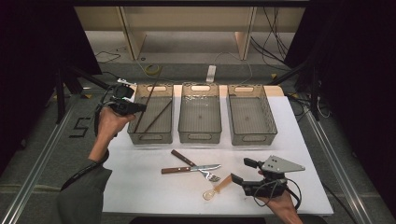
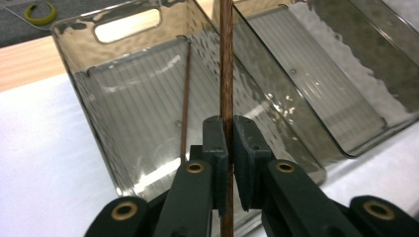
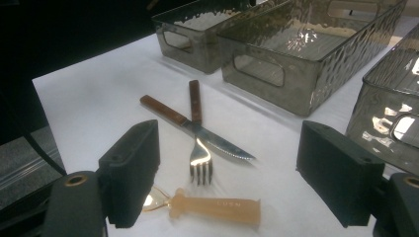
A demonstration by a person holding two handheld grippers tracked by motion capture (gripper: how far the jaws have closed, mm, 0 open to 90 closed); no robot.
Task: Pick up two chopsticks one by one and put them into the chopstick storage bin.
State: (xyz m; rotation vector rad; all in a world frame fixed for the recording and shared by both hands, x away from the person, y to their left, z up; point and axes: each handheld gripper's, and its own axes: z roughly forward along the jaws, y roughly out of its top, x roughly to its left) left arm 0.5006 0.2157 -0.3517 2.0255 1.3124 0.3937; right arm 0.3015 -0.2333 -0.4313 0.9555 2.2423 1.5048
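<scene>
Left gripper (image 2: 226, 148) clamped on a brown chopstick (image 2: 226, 74), held over the left bin (image 1: 150, 135); second chopstick (image 1: 157, 117) lies slanted inside that bin. Middle bin (image 1: 200, 135) and right bin (image 1: 251, 137) stand beside it in a row. Right gripper (image 3: 227, 173) hangs with jaws wide apart, nothing between them, above a translucent spoon (image 3: 217, 206), fork (image 3: 200, 160) and knife (image 3: 192, 127) on the white table (image 1: 140, 182). Dark surroundings; cables on the floor beyond. Held chopstick's ends run out of frame in the left gripper view.
</scene>
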